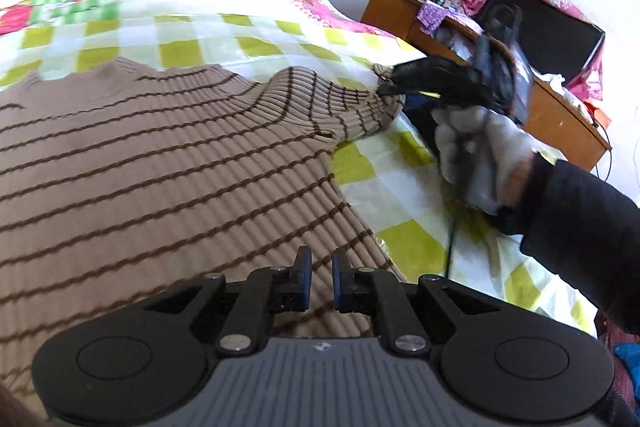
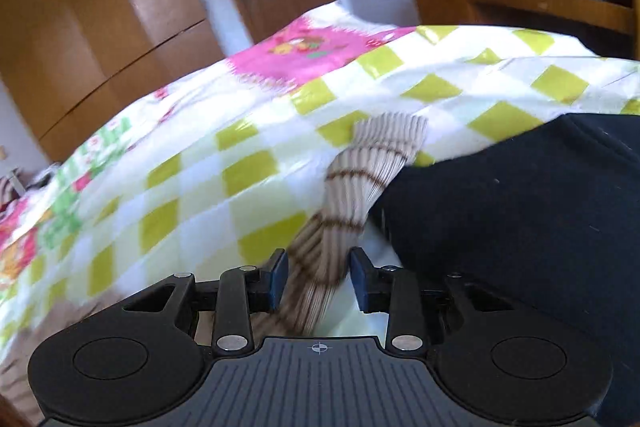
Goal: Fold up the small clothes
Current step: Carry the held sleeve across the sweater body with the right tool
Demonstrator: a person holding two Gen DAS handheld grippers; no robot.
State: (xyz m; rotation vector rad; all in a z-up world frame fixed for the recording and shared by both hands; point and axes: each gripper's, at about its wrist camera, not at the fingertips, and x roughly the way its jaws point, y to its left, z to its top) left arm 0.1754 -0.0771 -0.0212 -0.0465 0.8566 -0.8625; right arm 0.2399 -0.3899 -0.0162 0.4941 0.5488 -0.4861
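Softly ribbed striped sweater (image 1: 160, 155) on glossy checked bedspread (image 1: 384, 163).

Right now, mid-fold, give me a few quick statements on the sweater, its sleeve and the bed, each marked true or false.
1. The sweater is tan with thin dark stripes. True.
2. The sweater hangs from the wooden door. False: it lies spread on the checked bedcover.
3. The sleeve runs between the right gripper's blue pads. True.
4. The gloved hand is bare. False: it wears a white glove.
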